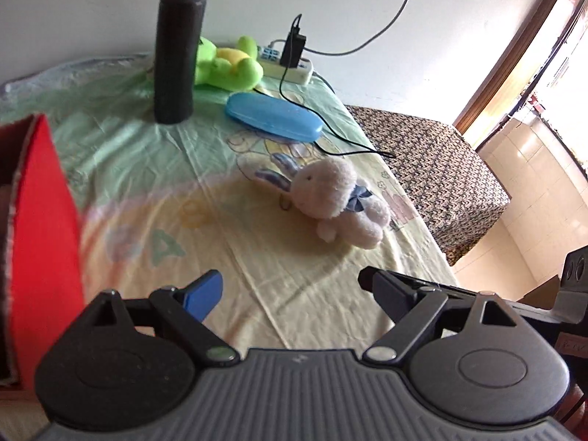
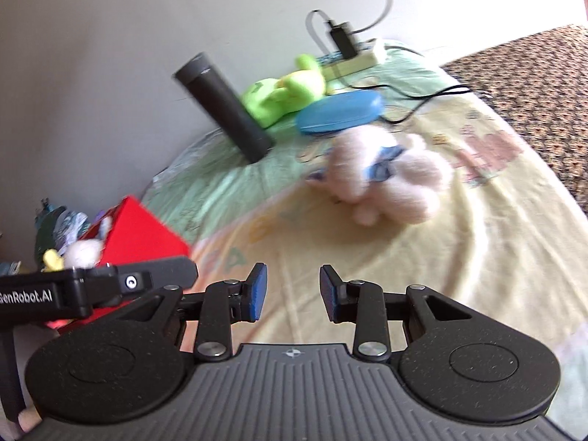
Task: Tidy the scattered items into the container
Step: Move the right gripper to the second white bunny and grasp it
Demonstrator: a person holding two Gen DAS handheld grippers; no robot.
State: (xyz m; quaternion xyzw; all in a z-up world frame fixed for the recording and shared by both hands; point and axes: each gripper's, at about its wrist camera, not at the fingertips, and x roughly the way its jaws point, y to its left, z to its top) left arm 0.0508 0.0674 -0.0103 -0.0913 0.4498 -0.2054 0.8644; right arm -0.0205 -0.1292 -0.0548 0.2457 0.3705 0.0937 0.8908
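Four loose things lie on the pale green-and-yellow printed bedsheet point(image 1: 286, 286) that covers the surface by the white wall: a tall matte black cylindrical flask point(image 1: 179, 49) standing upright, a bright green plush toy with a yellow belly point(image 1: 229, 64) lying just behind and beside it, a flat oval blue plastic case point(image 1: 273, 117) in front of the green toy, and a pale pink plush rabbit with a blue bow point(image 1: 340, 202) lying on its side, nearer the cameras than the case. A thin black cable point(image 1: 345, 139) runs from a black charger plugged into a white power strip point(image 1: 294, 68) at the wall, past the blue case, and ends on the sheet just behind the rabbit. The red open-topped cardboard box point(image 1: 46, 228) sits at the left edge of the sheet; in the right wrist view the box point(image 2: 147, 231) shows a small white plush and a yellow item inside, blurred and hard to make out. The left gripper point(image 1: 290, 286) hangs over bare sheet between box and rabbit, jaws set wide, nothing between them. The right gripper point(image 2: 292, 292) also points down at bare sheet short of the rabbit point(image 2: 382, 180), its blue-padded fingers point(image 2: 257, 292) standing apart at a narrower gap and empty.
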